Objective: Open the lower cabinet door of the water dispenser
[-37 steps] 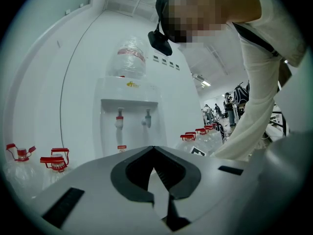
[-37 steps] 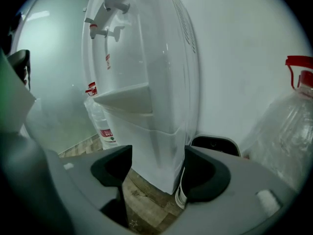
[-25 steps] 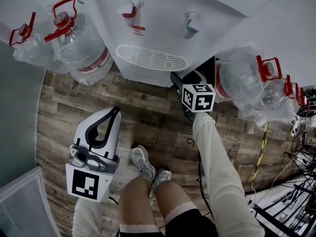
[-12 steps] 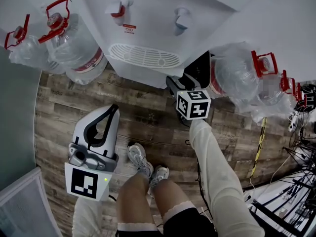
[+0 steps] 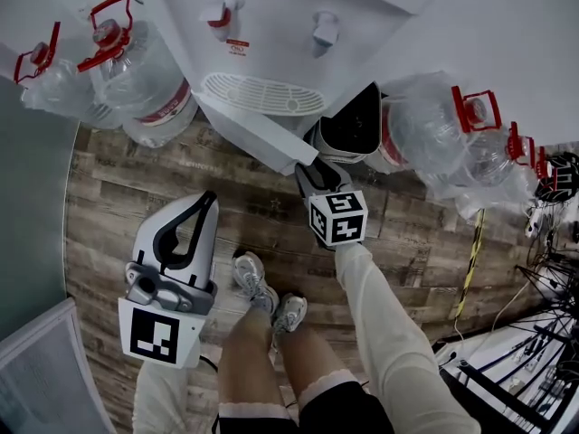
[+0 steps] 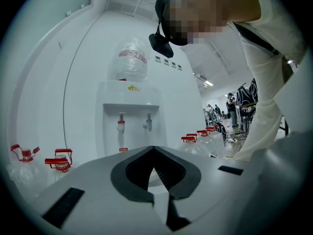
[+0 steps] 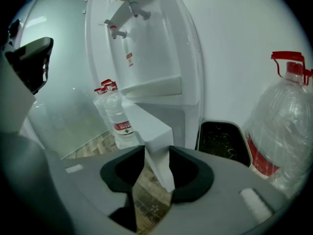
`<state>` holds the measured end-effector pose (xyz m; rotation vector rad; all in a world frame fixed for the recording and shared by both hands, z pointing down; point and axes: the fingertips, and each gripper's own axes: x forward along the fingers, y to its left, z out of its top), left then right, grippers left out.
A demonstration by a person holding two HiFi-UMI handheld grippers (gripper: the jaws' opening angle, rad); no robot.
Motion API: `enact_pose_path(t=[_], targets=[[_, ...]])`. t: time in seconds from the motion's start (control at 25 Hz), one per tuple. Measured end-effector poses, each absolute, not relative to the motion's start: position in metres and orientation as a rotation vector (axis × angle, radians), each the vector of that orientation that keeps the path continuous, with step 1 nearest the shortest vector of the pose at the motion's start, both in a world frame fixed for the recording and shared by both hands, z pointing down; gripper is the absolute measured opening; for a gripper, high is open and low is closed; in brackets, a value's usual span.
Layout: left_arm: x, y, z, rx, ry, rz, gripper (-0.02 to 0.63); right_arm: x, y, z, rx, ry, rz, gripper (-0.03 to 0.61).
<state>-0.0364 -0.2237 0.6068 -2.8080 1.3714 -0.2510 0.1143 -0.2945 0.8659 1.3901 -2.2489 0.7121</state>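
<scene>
The white water dispenser (image 5: 271,25) stands at the top of the head view, with two taps and a drip grille. Its lower cabinet door (image 5: 249,132) stands swung out over the wood floor. My right gripper (image 5: 303,172) holds the door's free edge. In the right gripper view the door (image 7: 149,126) fills the gap between the jaws of the right gripper (image 7: 156,153), which have just been closing on it. My left gripper (image 5: 210,199) hangs shut and empty at the lower left, away from the dispenser. From the left gripper (image 6: 154,151) the dispenser (image 6: 132,126) shows straight ahead.
Large water bottles with red handles stand left (image 5: 136,70) and right (image 5: 425,134) of the dispenser. A black bin (image 5: 353,125) sits beside its right side. The person's legs and shoes (image 5: 267,301) are below the door. Cables (image 5: 534,333) lie at the right.
The right gripper has drawn back toward the person, and the cabinet door, flush with the dispenser before, has swung out with it. The left gripper has barely moved.
</scene>
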Motion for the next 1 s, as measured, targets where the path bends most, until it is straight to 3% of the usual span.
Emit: enact_pose_path(t=[0.88, 1.0], targets=[[-0.075, -0.185, 0.57, -2.781, 1.47, -0.284, 0.0, 0.04, -0.211, 0.84, 1.181, -2.305, 0.742, 0.149], [-0.073, -0.181, 0.555, -2.773, 1.469, -0.288, 0.0, 0.042, -0.208, 0.813, 1.211, -2.341, 0.722, 0.069]])
